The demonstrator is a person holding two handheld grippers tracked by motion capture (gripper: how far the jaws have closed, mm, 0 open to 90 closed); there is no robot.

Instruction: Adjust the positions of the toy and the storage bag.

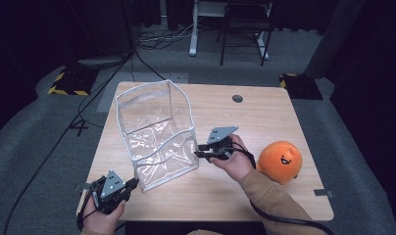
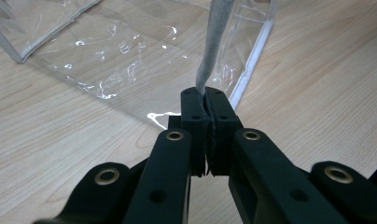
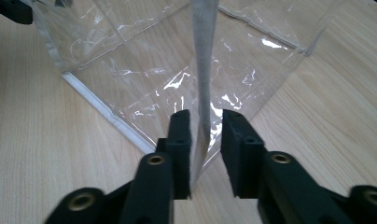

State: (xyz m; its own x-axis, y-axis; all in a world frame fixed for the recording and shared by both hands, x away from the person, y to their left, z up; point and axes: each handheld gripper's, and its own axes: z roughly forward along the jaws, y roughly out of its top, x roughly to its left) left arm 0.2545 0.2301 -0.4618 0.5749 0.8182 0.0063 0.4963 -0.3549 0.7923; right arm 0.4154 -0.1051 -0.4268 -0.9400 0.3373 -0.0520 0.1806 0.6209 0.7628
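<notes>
A clear plastic bag (image 1: 157, 132) with white trim stands open-topped on the wooden table (image 1: 264, 117). My left gripper (image 1: 132, 183) is at its near left corner. In the left gripper view its jaws (image 2: 207, 100) are shut on the bag's white trim (image 2: 214, 42), which rises from between the pads. My right gripper (image 1: 198, 150) is at the bag's near right edge. In the right gripper view the jaws (image 3: 206, 126) straddle another strip of white trim (image 3: 204, 56), and a gap still shows beside it.
An orange plush ball (image 1: 280, 161) with a smiling face lies on the table right of my right hand. A cable hole (image 1: 237, 98) sits near the table's far edge. Cables and a chair stand on the grey floor beyond.
</notes>
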